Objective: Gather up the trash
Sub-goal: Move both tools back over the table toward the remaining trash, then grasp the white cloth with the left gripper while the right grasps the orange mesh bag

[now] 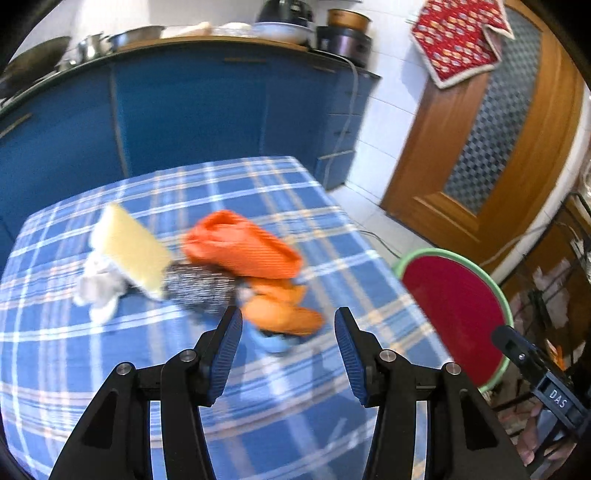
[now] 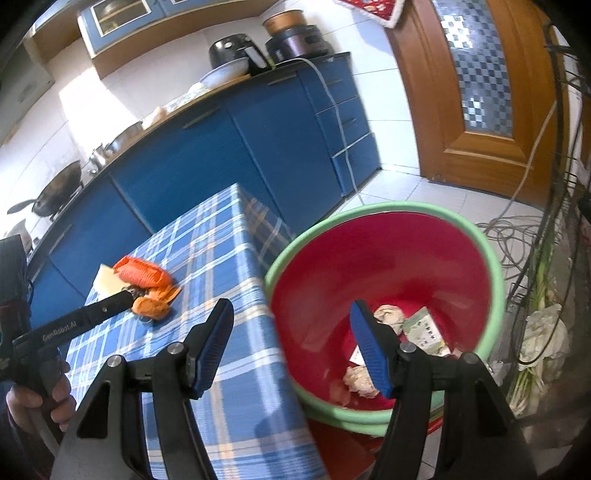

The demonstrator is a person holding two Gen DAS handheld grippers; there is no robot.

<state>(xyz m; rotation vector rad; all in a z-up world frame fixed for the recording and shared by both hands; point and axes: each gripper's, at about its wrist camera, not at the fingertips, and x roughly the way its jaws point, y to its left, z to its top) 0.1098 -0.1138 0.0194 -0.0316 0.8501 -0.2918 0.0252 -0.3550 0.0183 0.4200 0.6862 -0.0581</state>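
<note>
A home kitchen: blue cabinets (image 1: 192, 110) run beneath a wooden countertop (image 1: 207, 41) crowded with steel bowls (image 1: 136, 35), a wok (image 2: 59, 188), an air fryer (image 2: 236, 51) and a rice cooker (image 2: 295, 40). White tiled walls (image 2: 384, 92), a wooden door with patterned glass (image 1: 491, 122) and a plaid-covered table (image 1: 258, 406) complete the room.

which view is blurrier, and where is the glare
Left wrist view: heavy motion blur smears the trash pile and tablecloth. Right wrist view: sharper, the red basin fairly crisp, sunlight glare on the white wall; both bend edges, fisheye.
</note>
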